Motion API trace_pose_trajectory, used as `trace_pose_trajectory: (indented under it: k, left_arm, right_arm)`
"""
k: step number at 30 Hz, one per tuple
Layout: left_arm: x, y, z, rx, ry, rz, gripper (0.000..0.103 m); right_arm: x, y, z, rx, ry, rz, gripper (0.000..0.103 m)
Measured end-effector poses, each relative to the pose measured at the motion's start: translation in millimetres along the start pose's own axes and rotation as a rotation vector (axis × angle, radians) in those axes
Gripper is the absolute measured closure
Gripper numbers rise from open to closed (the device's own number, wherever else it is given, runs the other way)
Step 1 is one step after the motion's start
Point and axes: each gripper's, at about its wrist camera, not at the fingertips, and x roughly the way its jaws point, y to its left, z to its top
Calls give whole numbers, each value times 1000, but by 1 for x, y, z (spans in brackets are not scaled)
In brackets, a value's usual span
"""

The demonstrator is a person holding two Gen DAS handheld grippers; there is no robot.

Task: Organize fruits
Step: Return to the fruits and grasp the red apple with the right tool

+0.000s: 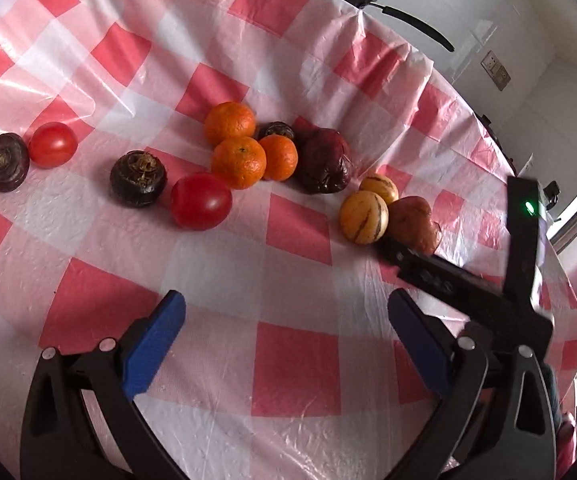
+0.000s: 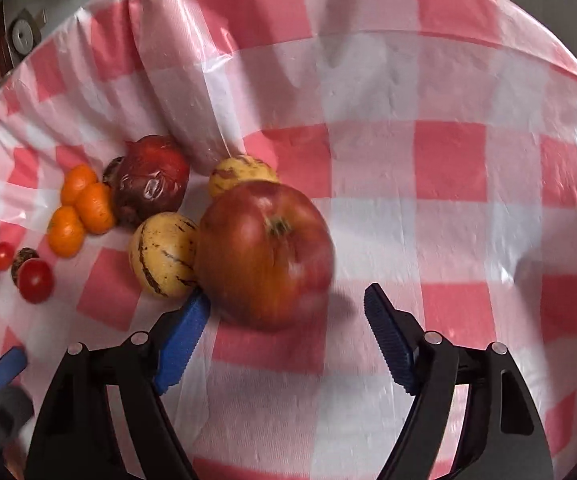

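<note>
Left wrist view: left claw [image 1: 286,344] open and empty, angled down over bare checked cloth [image 1: 288,248] on the table, well short of the fruit. Ahead lie three oranges [image 1: 239,162], two tomatoes [image 1: 201,201], dark round fruits [image 1: 138,178], a wrinkled dark red fruit [image 1: 325,160], two striped melons [image 1: 363,218] and, touching them, a brown-red apple [image 1: 414,222]. Right claw reaches in from the right toward that apple; its jaws are not readable here. Right wrist view: right claw [image 2: 286,312] tilted down, jaws apart, not gripping. Left pad [image 2: 186,328] at or touching the apple [image 2: 266,252]; right pad stands clear. The apple sits on the cloth against a melon [image 2: 164,254]. Judgement: firm, smooth, moderately heavy, prone to roll; grip across its widest girth.
</note>
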Motion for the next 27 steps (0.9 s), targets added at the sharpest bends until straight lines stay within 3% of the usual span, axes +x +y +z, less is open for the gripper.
trace_pose_trajectory:
  k: [4, 6, 10, 17, 23, 27]
  left_arm:
    - [1, -3, -1, 16, 3, 0, 2]
    - [1, -3, -1, 20, 4, -2, 2]
    - [1, -3, -2, 20, 8, -6, 2]
    - [-1, -13, -4, 66, -3, 17, 2]
    - [-3, -33, -10, 154, -25, 75, 2]
    - [15, -54, -6, 207, -4, 106, 2]
  right_arm:
    - [13, 5, 11, -29, 10, -40, 30]
    - [16, 4, 14, -23, 4, 4, 40]
    - [6, -4, 4, 10, -16, 74, 41]
    - [-44, -55, -42, 269, -151, 147, 41]
    - [-51, -98, -62, 522, -200, 150, 41]
    - [-55, -111, -65, 615, -233, 155, 41]
